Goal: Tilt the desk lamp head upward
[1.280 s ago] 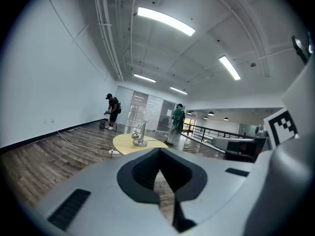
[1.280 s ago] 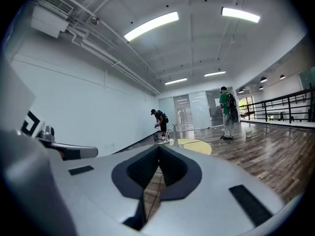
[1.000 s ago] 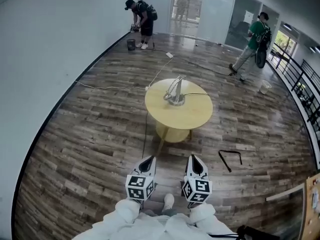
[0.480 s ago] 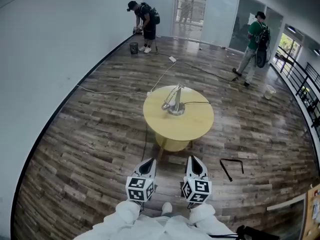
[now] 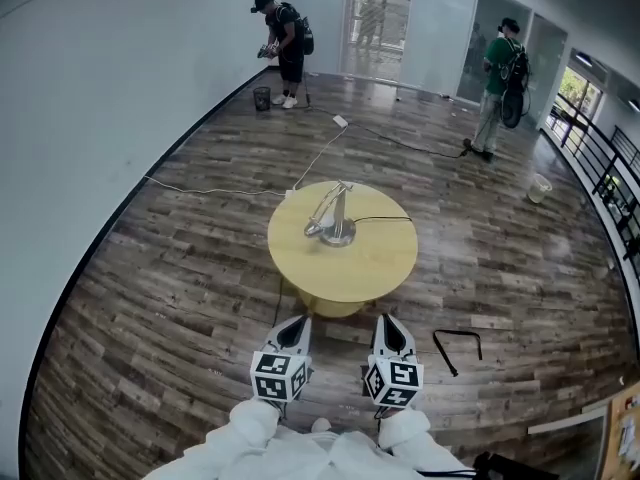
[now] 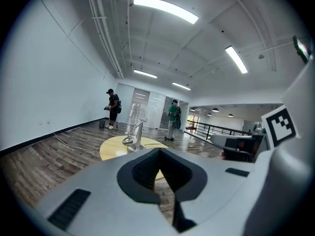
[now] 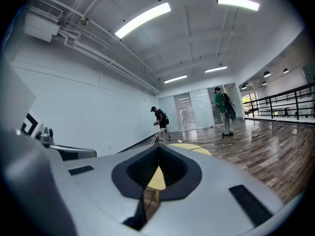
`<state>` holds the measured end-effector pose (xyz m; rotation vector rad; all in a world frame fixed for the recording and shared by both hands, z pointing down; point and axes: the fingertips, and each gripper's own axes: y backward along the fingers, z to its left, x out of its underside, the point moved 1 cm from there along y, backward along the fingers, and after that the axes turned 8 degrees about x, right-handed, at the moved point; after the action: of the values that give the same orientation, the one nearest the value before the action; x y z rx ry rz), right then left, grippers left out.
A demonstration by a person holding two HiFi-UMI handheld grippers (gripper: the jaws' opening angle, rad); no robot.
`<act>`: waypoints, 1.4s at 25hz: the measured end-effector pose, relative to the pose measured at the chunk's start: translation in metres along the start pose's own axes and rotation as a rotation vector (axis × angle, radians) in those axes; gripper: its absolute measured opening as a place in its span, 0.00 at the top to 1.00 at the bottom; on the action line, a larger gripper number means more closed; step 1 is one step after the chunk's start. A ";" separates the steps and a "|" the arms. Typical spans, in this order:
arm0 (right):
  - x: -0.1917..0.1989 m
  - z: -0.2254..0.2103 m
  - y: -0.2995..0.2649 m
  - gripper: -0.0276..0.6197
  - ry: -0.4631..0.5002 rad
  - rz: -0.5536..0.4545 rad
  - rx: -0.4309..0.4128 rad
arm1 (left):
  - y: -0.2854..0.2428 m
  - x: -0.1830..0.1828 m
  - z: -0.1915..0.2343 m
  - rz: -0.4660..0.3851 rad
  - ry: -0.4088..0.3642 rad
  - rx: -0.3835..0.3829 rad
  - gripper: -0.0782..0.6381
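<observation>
A silver desk lamp (image 5: 330, 216) stands on a round yellow table (image 5: 375, 268) in the middle of the room, its head hanging low to the left of its base. The left gripper view shows the lamp (image 6: 134, 134) far ahead; in the right gripper view only the lamp's arm (image 7: 158, 135) peeks over the gripper. Both grippers are held close to my body, well short of the table. My left gripper (image 5: 293, 332) is shut and empty. My right gripper (image 5: 390, 330) is shut and empty too.
A black cable runs from the lamp across the table; a white cord (image 5: 215, 190) lies on the wood floor to the left. A black bent bar (image 5: 455, 343) lies on the floor right of the table. Two people (image 5: 282, 38) (image 5: 496, 72) stand at the far end.
The table and lamp have come nearer and shifted left in the head view as I walk toward them. The grippers keep their place and stay shut.
</observation>
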<state>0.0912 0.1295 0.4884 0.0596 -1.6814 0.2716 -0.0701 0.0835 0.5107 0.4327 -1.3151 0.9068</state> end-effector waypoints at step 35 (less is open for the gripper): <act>-0.001 -0.043 -0.224 0.94 -0.007 0.076 -0.020 | -0.186 -0.048 0.111 0.017 0.039 -0.038 0.89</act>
<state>0.1769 -0.0789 0.5238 -0.0184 -1.6951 0.3118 0.0029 -0.1250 0.5318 0.3732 -1.2999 0.8988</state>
